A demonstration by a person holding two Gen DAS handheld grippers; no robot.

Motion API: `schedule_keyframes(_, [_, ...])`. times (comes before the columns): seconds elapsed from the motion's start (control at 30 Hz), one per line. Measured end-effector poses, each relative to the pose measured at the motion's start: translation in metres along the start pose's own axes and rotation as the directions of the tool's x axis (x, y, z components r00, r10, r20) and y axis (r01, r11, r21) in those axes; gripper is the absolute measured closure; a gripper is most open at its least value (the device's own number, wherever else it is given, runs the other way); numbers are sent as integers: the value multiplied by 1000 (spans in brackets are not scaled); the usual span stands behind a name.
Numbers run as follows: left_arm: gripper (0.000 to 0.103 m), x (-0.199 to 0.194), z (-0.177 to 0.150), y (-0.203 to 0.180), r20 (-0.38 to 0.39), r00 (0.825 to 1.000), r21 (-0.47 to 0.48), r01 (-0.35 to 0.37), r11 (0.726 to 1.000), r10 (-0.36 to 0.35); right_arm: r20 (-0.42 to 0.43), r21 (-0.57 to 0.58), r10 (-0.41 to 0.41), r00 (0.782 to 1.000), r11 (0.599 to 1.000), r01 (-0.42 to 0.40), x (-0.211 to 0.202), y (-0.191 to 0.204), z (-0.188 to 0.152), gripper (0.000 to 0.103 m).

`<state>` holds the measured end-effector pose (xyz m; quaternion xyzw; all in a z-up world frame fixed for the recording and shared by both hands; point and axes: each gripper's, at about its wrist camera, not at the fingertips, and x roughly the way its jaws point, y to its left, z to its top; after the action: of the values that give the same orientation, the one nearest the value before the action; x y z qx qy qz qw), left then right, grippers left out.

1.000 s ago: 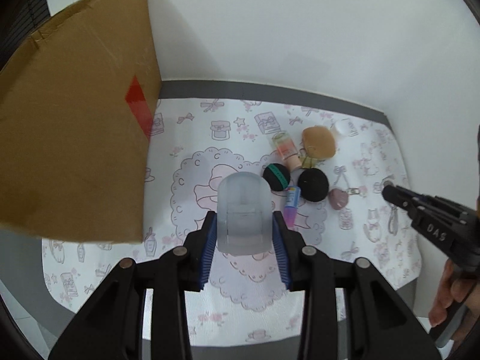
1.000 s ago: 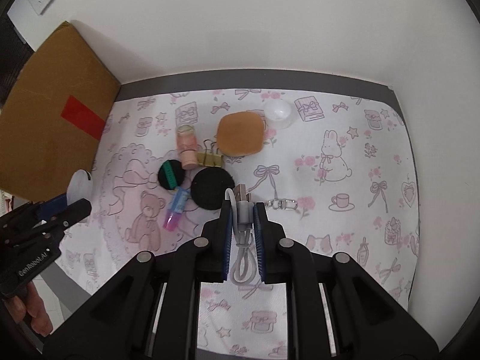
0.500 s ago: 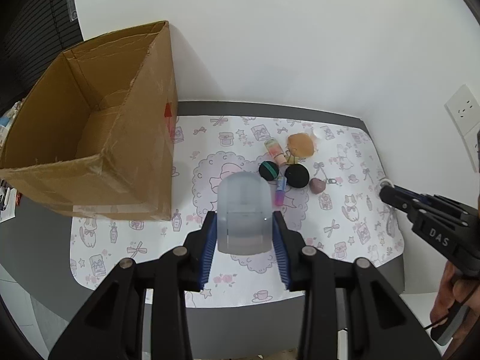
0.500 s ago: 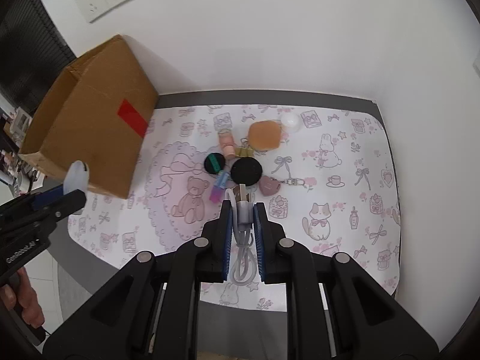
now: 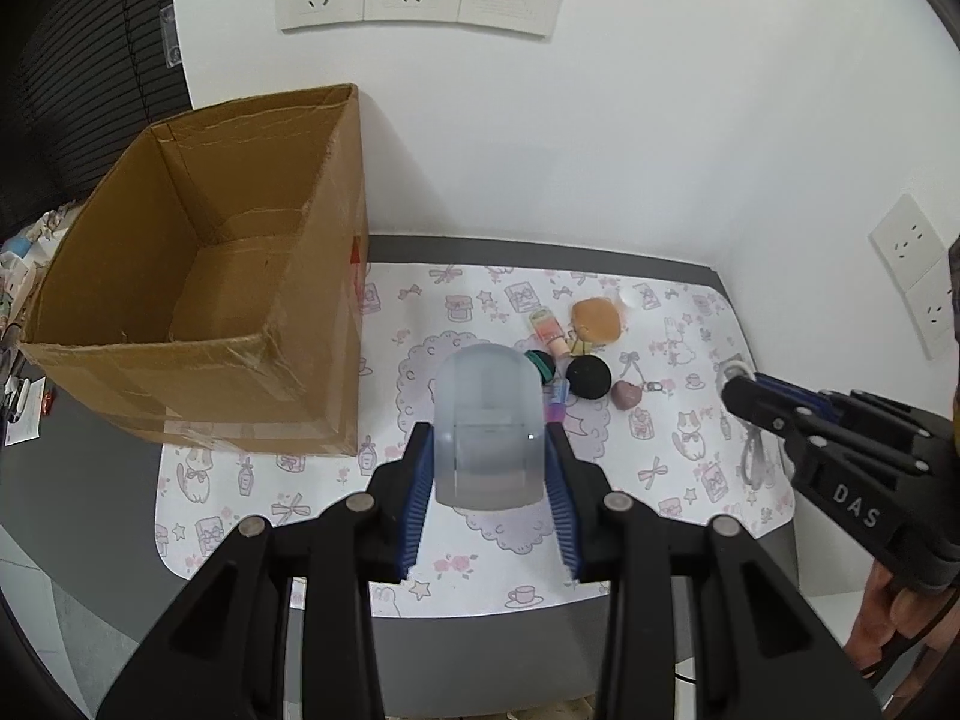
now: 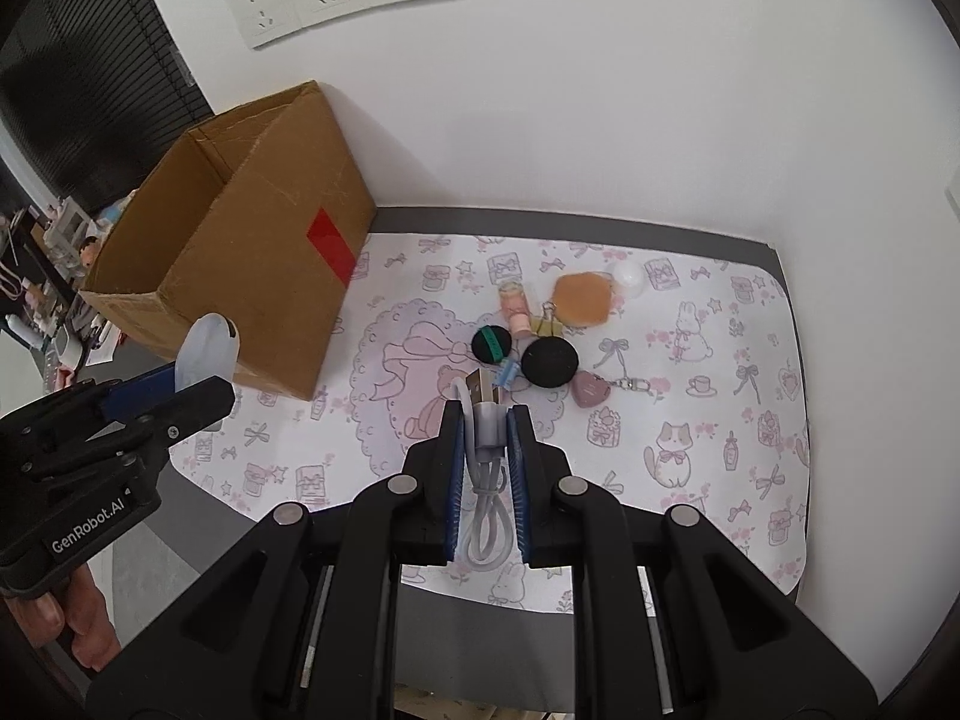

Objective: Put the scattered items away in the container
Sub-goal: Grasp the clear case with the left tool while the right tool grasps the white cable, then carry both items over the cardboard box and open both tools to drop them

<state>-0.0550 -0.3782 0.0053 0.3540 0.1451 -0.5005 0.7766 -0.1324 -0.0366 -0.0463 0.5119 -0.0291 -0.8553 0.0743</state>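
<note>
My left gripper [image 5: 487, 450] is shut on a translucent bluish plastic case [image 5: 487, 420], held above the patterned mat [image 5: 468, 546] to the right of the open cardboard box [image 5: 198, 276]. The same gripper [image 6: 198, 387] and case [image 6: 207, 348] show in the right wrist view near the box's [image 6: 240, 252] front corner. My right gripper [image 6: 486, 420] is shut on a coiled white USB cable [image 6: 489, 480], high over the mat [image 6: 690, 510]; it appears at the right edge as the right gripper [image 5: 735, 387].
On the mat lie a black ball [image 6: 549, 362], a green-banded black ball [image 6: 492, 344], an orange pad [image 6: 582, 299], a pink tube [image 6: 515, 307], a gold binder clip [image 6: 546, 324], a small pink-blue tube [image 6: 507, 373], a mauve keychain [image 6: 591, 389] and a white cap [image 6: 630, 279]. White walls close the back and right.
Both grippers have risen and drawn back, each keeping its grip. The mat items look smaller, and the box's open inside and the wall sockets have come into view.
</note>
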Motion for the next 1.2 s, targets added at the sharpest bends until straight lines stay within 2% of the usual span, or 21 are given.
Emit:
schedule_keyframes(0.17, [68,-14,9,11,22,1000,-9,-7,1000,8,15,-41,13,1000,999,-13,-6,23,15,89])
schedule_keyframes(0.27, [68,-22,17,21,36,999,-22,-38,999,39,22,-72,23,999,997,-21,-6,40,26,89])
schedule_keyframes(0.3, [68,-26,24,21,-4,997,-60,-81,995,80,25,-76,26,999,997,-24,-6,44,30,89])
schedule_keyframes(0.53, [68,-43,43,49,3,989,-85,-149,985,150,36,-126,44,998,991,-40,-2,81,62,89])
schedule_keyframes(0.67, [68,-48,49,67,-3,988,-119,-153,981,154,40,-168,51,998,985,-44,0,107,79,89])
schedule_keyframes(0.7, [68,-47,56,70,-84,977,-162,-207,965,195,40,-176,52,998,983,-44,2,112,83,89])
schedule_keyframes(0.93, [68,-52,60,108,-94,971,-223,-234,946,218,21,-238,69,997,969,-62,21,158,108,89])
schedule_keyframes(1.2, [68,-50,69,159,-131,960,-302,-275,913,246,-12,-271,108,994,956,-108,45,204,139,89])
